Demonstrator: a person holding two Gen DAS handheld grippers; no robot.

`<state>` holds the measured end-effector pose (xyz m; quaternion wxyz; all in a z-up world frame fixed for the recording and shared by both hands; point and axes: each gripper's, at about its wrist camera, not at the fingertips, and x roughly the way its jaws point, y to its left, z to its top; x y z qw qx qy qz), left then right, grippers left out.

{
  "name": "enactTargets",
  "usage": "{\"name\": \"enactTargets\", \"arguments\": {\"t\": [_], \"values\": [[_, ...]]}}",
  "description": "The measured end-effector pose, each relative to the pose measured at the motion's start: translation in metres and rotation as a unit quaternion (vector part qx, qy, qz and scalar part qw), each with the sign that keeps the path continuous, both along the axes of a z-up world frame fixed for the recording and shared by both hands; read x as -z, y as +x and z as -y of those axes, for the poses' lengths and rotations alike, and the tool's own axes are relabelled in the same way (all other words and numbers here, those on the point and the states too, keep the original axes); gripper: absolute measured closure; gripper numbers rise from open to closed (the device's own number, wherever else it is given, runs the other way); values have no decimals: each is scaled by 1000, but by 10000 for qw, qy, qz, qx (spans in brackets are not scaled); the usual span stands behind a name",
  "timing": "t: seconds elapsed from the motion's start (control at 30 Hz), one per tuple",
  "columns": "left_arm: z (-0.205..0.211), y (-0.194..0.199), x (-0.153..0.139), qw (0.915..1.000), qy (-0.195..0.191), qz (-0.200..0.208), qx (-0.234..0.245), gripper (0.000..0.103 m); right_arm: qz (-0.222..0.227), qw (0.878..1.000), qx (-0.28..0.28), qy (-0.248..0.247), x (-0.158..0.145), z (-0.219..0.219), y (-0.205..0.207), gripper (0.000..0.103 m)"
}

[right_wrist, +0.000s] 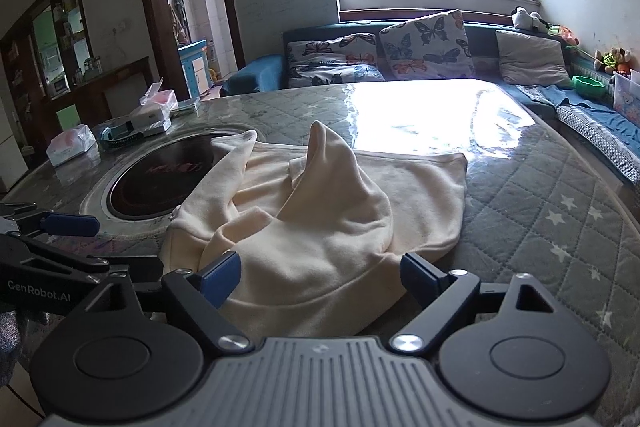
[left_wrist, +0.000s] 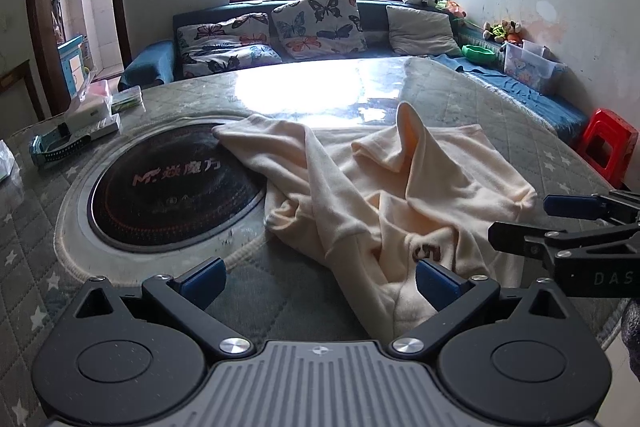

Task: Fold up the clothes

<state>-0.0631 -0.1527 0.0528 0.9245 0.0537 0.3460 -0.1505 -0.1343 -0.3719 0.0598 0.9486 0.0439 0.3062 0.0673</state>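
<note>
On the black hob point(left_wrist: 172, 183) set in the table I read "MT" in pale red, followed by Chinese characters that look like 逆魔方; from my right wrist the same print point(right_wrist: 176, 169) is only a red smear. My right gripper point(left_wrist: 560, 223), seen from the left wrist, bears "DAS", cut off at the edge. My left gripper point(right_wrist: 72, 239), seen from the right wrist, reads "GenRobot.AI". The cream garment point(left_wrist: 400, 203) carries a dark printed mark, perhaps a "5", half folded under, so I cannot say for sure.
</note>
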Motion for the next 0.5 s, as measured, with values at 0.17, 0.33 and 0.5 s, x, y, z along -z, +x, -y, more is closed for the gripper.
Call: {"name": "enactTargets", "arguments": {"t": [0.17,0.33,0.5], "values": [[5,14,-3,9999,68,81,53,10,-15,9999,-59,-115,-1,0,15,19],[9,31,-2,9999,131,67,75,13,-26,9999,-78,-126,-3,5,41,24],[14,48,-1,9998,170,42,135,16,-52,9998,-89,-162,-5,9,71,27]]}}
